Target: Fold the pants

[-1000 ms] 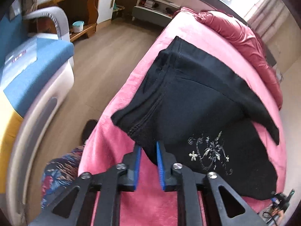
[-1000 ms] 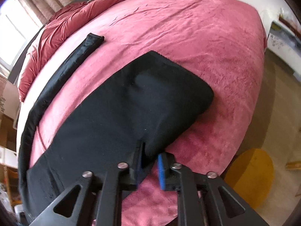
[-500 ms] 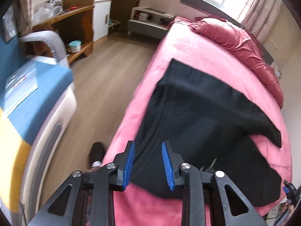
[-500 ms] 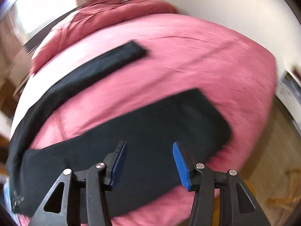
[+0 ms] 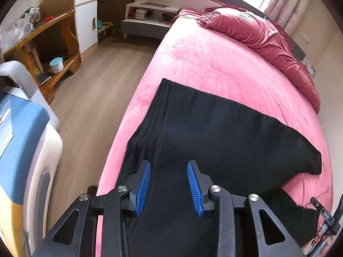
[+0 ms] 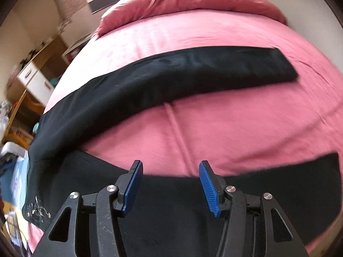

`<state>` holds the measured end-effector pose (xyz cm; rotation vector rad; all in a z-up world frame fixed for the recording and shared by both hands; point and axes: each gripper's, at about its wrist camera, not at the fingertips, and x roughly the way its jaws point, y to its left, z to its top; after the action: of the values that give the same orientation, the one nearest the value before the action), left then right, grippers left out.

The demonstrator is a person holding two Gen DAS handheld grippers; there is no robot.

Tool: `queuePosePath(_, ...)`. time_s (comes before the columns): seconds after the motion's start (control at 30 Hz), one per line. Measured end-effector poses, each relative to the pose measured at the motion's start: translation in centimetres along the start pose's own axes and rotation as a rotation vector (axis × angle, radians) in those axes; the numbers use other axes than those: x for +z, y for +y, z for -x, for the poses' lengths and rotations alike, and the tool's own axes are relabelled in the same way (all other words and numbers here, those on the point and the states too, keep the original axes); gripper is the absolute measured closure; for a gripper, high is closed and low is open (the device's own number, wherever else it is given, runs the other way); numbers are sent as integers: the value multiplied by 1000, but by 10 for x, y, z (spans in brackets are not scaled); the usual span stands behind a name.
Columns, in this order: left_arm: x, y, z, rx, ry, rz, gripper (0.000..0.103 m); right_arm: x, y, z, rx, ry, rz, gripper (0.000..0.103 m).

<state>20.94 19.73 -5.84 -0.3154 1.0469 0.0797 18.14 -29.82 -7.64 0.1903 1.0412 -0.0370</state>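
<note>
Here's the left gripper (image 5: 168, 185) at the bottom centre of its view, blue pads (image 5: 143, 187) standing apart after just opening further, and nothing pinched between them. Black cloth shows in the gap, but the pads are not pressing on it. The black pants (image 5: 225, 132) lie spread over the pink bed (image 5: 203, 60), filling the lower middle and right of this frame, one edge running near the bed's left side above the wooden floor (image 5: 90, 98). A crumpled red duvet (image 5: 261, 36) sits heaped at the upper right. Off in the upper left stand a wooden desk (image 5: 38, 32) and a white cabinet (image 5: 86, 17), with a blue-cushioned chair (image 5: 19, 141) down the left edge.

Over to the right gripper (image 6: 170, 185), bottom centre of its own view: jaws parted wider still (they have just been opening too, though the last bit was slight), and empty. One pant leg (image 6: 193, 70) sweeps as a long dark band across the middle of the frame from left to upper right, lying flat on the bedspread. The other leg (image 6: 278, 192) crosses the bottom of the frame beneath the jaws. A little pale embroidery (image 6: 38, 211) shows at lower left on the cloth. The picture is somewhat blurred.
</note>
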Motion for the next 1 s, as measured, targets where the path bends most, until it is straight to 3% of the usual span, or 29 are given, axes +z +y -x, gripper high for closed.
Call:
queuePosePath(0.1, 18, -8, -17, 9, 7, -2, 65, 21, 18, -12, 10, 4, 51, 48)
queuePosePath(0.23, 37, -18, -41, 7, 17, 15, 54, 50, 39, -27, 13, 4, 117, 46)
queuePosePath(0.73, 81, -43, -113, 59, 66, 13, 54, 179, 77, -118, -109, 26, 240, 40)
queuePosePath(1.0, 103, -52, -144, 110, 62, -46, 49, 213, 86, -173, -147, 114, 350, 29)
